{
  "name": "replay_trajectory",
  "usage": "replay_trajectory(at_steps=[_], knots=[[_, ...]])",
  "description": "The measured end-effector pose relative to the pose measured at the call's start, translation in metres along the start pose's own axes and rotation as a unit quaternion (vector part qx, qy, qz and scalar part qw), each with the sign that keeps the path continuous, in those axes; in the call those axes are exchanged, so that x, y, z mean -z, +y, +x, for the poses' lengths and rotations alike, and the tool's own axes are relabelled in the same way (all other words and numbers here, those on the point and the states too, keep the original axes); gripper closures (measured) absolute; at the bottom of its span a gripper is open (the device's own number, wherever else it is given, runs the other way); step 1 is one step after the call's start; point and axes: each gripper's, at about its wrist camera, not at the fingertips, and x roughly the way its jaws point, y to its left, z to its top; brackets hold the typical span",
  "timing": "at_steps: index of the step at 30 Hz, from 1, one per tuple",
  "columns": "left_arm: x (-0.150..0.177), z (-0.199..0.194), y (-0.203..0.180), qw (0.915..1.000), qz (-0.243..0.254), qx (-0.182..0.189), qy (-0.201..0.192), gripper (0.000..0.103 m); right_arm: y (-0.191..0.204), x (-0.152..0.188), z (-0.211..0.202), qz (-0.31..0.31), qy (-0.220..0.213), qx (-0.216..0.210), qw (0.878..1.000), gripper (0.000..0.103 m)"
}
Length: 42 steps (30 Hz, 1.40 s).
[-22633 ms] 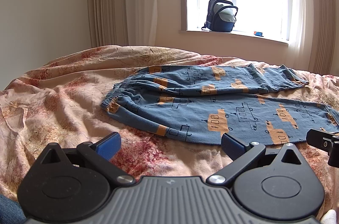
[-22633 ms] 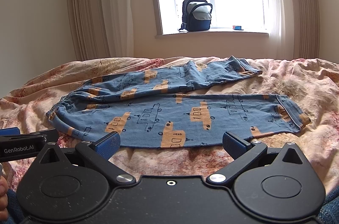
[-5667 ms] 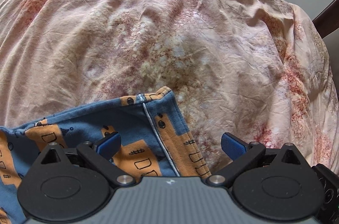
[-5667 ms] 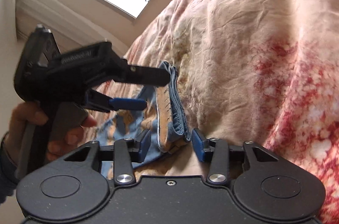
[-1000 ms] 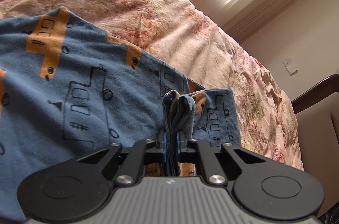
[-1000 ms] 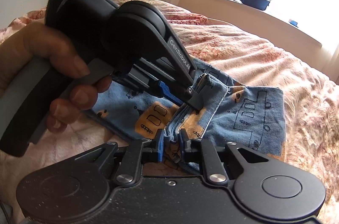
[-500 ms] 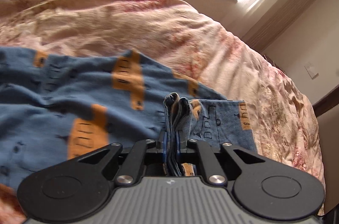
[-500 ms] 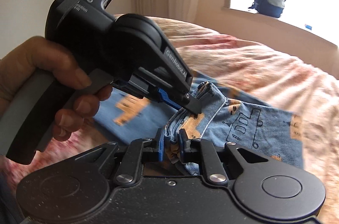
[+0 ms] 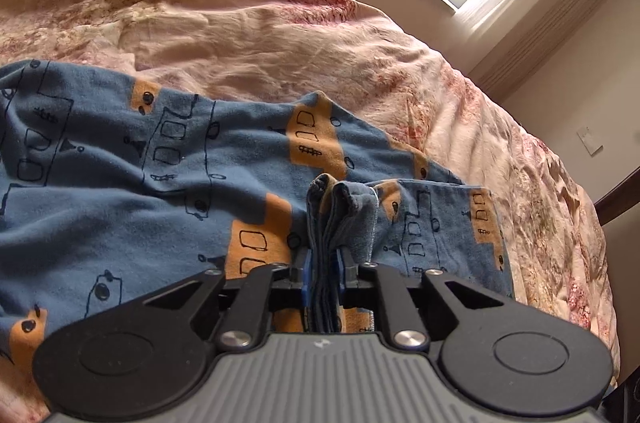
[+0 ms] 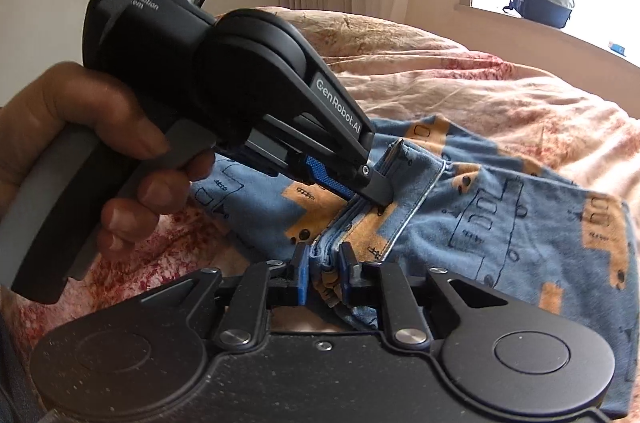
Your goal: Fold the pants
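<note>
Now both mine clamped on bunched cuffs: left gripper (image 9: pixel 323 273), right gripper (image 10: pixel 324 273), side by side. Pants (image 9: pixel 120 191) on bed (image 9: pixel 260 23), leg ends lifted, carried further over lower layer than second ago. Lengthwise fold half done, I judge.

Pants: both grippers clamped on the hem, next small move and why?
Probably carry the hem on across the pants, both grippers together. The left gripper and right gripper each pinch a bunched stack of hem layers side by side, with the cloth beyond lying flat on the bed.
</note>
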Motion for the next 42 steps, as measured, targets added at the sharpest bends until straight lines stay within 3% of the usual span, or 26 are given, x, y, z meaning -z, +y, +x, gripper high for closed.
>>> replay_trajectory(at_steps=[1,2,3,4,6,8,11,13,15,17,19,21,23,25,28,33,36,38,40,42], knots=[[0.0,-0.001,0.0,1.0,0.002,0.002,-0.001,0.081,-0.002,0.001,-0.002,0.004,0.0,-0.005,1.0,0.069],[0.0,-0.003,0.001,1.0,0.001,0.003,-0.003,0.078,-0.005,0.002,-0.007,0.005,0.002,-0.002,1.0,0.051],[0.0,-0.006,0.002,1.0,-0.002,0.004,-0.007,0.069,-0.008,0.003,-0.014,0.005,0.004,0.01,1.0,0.039],[-0.001,-0.009,0.003,0.9999,-0.008,0.004,-0.012,0.052,-0.011,0.004,-0.022,0.003,0.001,0.024,1.0,0.02],[0.001,-0.015,0.002,0.9993,-0.019,0.005,-0.03,0.026,-0.021,0.006,-0.043,-0.012,-0.004,0.06,0.998,0.011],[0.005,-0.016,-0.006,0.999,-0.006,-0.006,-0.044,0.014,-0.034,0.008,-0.065,-0.034,-0.016,0.115,0.993,0.001],[0.016,-0.009,-0.028,0.9952,0.054,-0.058,-0.058,0.007,-0.056,0.01,-0.083,-0.06,-0.032,0.194,0.979,0.001],[0.026,-0.003,-0.039,0.9888,0.083,-0.101,-0.072,0.007,-0.077,0.011,-0.081,-0.033,-0.021,0.227,0.973,0.001],[0.037,0.002,-0.049,0.9798,0.11,-0.143,-0.085,0.005,-0.092,0.017,-0.074,0.001,-0.017,0.236,0.971,0.001],[0.05,0.007,-0.058,0.9691,0.141,-0.179,-0.094,0.001,-0.099,0.029,-0.067,0.02,-0.02,0.219,0.975,0.001],[0.061,0.01,-0.065,0.9554,0.171,-0.219,-0.1,0.0,-0.098,0.037,-0.052,-0.006,0.01,0.203,0.979,0.001],[0.066,0.012,-0.067,0.9457,0.183,-0.251,-0.094,0.0,-0.1,0.042,-0.042,-0.039,0.039,0.215,0.975,0.001],[0.063,0.006,-0.063,0.9512,0.159,-0.251,-0.084,0.0,-0.112,0.042,-0.048,-0.017,0.038,0.232,0.972,0.001],[0.062,-0.002,-0.06,0.9559,0.139,-0.247,-0.077,0.0,-0.13,0.041,-0.061,0.024,0.038,0.276,0.96,0.001],[0.064,-0.013,-0.063,0.9545,0.137,-0.247,-0.096,0.0,-0.147,0.043,-0.081,0.078,0.014,0.283,0.956,0.001],[0.06,-0.017,-0.077,0.9573,0.142,-0.204,-0.148,0.0,-0.117,0.03,-0.082,-0.007,-0.053,0.276,0.96,0.001],[0.047,0.005,-0.075,0.9486,0.153,-0.227,-0.159,0.0,-0.107,0.033,-0.059,-0.053,-0.016,0.259,0.964,0.001],[0.038,0.023,-0.066,0.9453,0.149,-0.263,-0.123,0.0,-0.108,0.04,-0.044,-0.072,0.028,0.273,0.959,0.001],[0.037,0.021,-0.054,0.9547,0.132,-0.236,-0.124,0.0,-0.118,0.041,-0.045,-0.054,0.028,0.292,0.955,0.001],[0.035,0.014,-0.051,0.9585,0.118,-0.227,-0.126,0.0,-0.128,0.035,-0.053,-0.022,0.014,0.324,0.946,0.001]])
